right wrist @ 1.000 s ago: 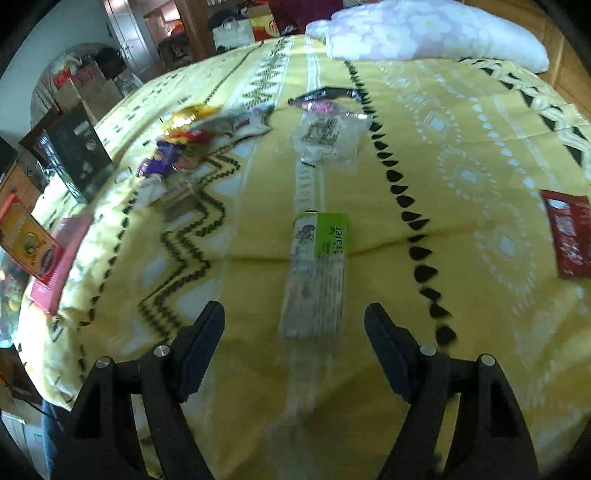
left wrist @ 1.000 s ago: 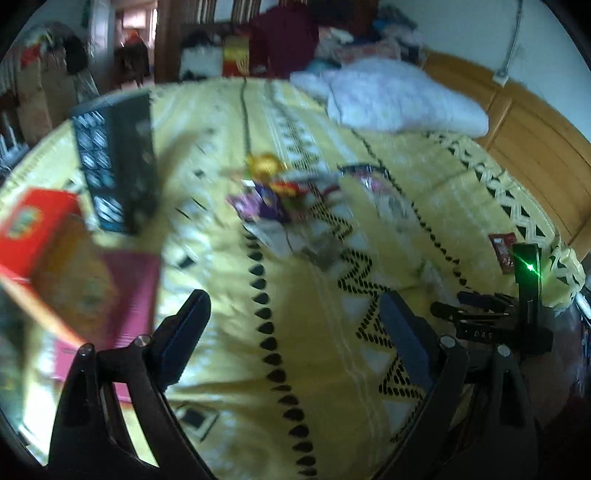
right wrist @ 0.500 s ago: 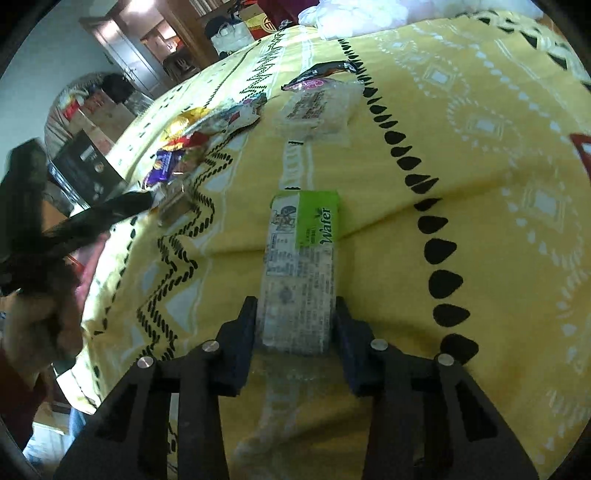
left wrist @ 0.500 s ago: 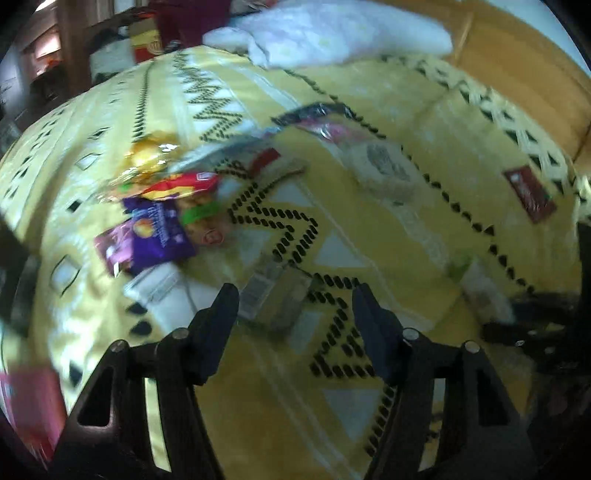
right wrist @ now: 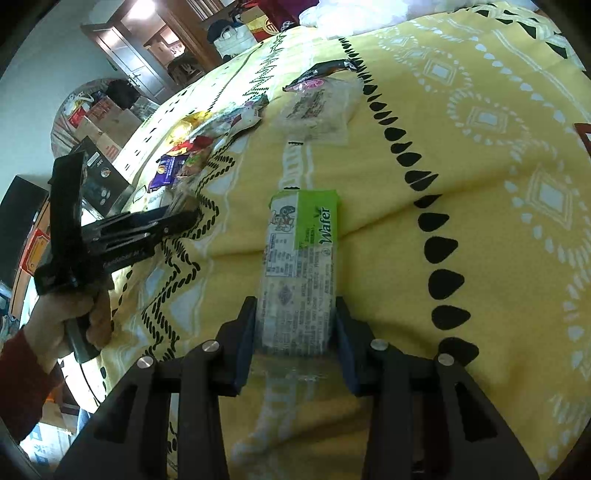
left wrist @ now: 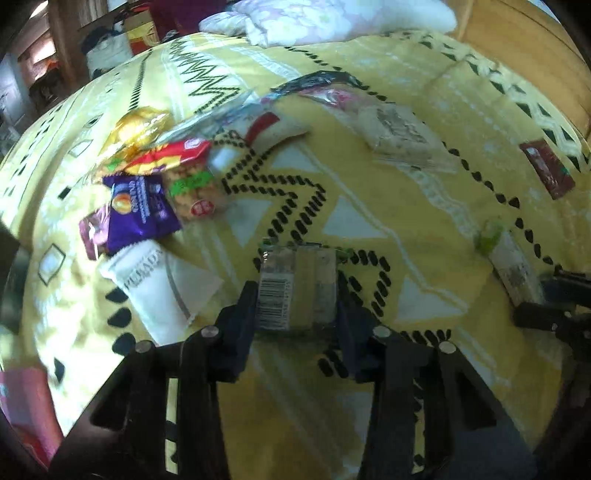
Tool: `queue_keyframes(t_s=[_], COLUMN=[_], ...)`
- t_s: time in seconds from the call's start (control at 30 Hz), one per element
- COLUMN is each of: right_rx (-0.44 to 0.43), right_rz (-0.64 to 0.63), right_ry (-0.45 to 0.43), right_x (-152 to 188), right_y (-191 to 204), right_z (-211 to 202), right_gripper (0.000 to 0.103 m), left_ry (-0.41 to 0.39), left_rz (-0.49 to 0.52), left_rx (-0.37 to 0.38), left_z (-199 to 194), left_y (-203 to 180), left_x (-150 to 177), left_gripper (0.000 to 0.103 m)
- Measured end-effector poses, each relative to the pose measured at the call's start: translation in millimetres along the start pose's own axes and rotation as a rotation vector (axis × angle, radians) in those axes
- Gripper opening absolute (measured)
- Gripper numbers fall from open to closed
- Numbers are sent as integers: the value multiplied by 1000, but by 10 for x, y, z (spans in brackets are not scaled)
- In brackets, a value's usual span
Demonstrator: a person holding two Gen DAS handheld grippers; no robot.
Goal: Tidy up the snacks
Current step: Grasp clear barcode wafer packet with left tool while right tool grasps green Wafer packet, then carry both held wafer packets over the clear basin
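Observation:
On the yellow patterned bedspread [left wrist: 424, 206], my left gripper [left wrist: 297, 314] is closing its jaws around a clear snack packet with a barcode [left wrist: 295, 288]; both pads touch its sides. My right gripper [right wrist: 295, 325] is shut on the near end of a long green wafer packet [right wrist: 301, 266], which lies flat on the bedspread [right wrist: 480, 184]. The left wrist view catches the wafer packet [left wrist: 513, 266] and the right gripper [left wrist: 546, 295] at its right edge. From the right wrist, the left gripper [right wrist: 184, 216] shows at the left, held by a hand [right wrist: 66, 317].
A heap of snacks lies beyond the left gripper: a purple packet [left wrist: 136, 210], a peanut packet [left wrist: 192, 188], a gold wrapper [left wrist: 136, 125], a white sachet [left wrist: 155, 280]. Farther off are a clear biscuit bag [left wrist: 399, 133], a dark red packet [left wrist: 546, 168] and a pillow [left wrist: 332, 14].
My left gripper swung down from near the boxes at the bed's edge to the barcode packet and closed in on it. My right gripper dropped slightly and shut on the wafer packet.

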State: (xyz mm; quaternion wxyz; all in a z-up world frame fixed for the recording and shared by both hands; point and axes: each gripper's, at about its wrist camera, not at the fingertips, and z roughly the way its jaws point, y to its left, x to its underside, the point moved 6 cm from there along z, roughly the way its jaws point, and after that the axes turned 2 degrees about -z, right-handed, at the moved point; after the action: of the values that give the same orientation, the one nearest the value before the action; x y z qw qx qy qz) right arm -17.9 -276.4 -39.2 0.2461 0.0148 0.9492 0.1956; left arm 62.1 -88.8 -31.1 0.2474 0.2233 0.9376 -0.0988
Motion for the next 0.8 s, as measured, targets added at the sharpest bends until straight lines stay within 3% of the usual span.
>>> queue_keyframes(t_s=[0.1, 0.17, 0.2, 0.3, 0.53, 0.67, 0.8], right_rx=[3, 12, 18, 44, 64, 55, 20], right_rz=[-4, -10, -10, -19, -103, -177, -242], right_ry=[-6, -13, -20, -50, -207, -324, -397], right_x=[-3, -9, -11, -36, -298, -568, -798], right_y=[-1, 0, 6, 55, 464, 911, 1383], right_z=[7, 9, 5, -38, -488, -855, -1105], right_gripper=[43, 43, 43, 41, 39, 39, 39], left_ry=[-12, -14, -19, -71, -317, -492, -591], left_rz=[-40, -44, -45, -66, -103, -99, -124], left_rx=[-9, -24, -30, -33, -90, -196, -324], left_z=[28, 42, 26, -177, -1308, -2125, -2680], left_y=[30, 17, 0, -32, -38, 95, 396], left_x=[-30, -39, -42, -64, -80, -82, -156], left_gripper=[61, 56, 40, 40, 40, 40, 40])
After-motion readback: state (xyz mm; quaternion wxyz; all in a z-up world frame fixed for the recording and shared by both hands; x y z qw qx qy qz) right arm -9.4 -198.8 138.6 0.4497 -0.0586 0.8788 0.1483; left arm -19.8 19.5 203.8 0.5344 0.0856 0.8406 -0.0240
